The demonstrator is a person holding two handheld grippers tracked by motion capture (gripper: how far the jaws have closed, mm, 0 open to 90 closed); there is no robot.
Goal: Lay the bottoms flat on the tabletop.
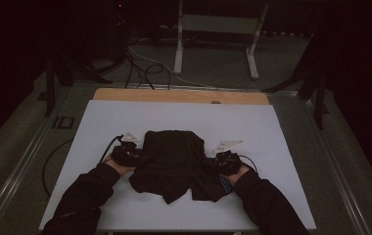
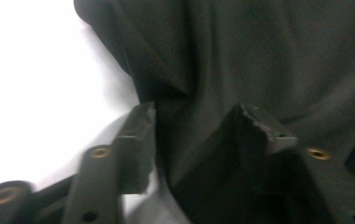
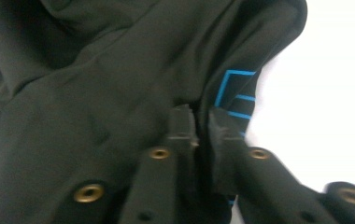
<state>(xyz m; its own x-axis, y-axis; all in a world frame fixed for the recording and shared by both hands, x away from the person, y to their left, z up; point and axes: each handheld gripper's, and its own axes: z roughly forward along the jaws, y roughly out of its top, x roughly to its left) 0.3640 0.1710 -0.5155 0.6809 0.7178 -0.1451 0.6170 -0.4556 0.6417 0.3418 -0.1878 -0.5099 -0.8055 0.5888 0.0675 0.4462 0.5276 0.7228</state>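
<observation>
I pinch the crumpled black fabric garment (image 1: 173,164) with my right gripper (image 3: 202,122); the left gripper (image 2: 194,135) straddles its other side, jaws spread, to lift it evenly off the white table (image 1: 272,127).

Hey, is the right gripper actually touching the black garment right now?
Touching. In the right gripper view, the right gripper has its jaws nearly closed, pinching a fold of the black garment near its blue print.

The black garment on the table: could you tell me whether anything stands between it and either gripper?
Nothing visible does. The right gripper has its fingers pinched on the black garment at its edge, and the left gripper has cloth between its parted fingers. The white table around them shows no other object.
</observation>
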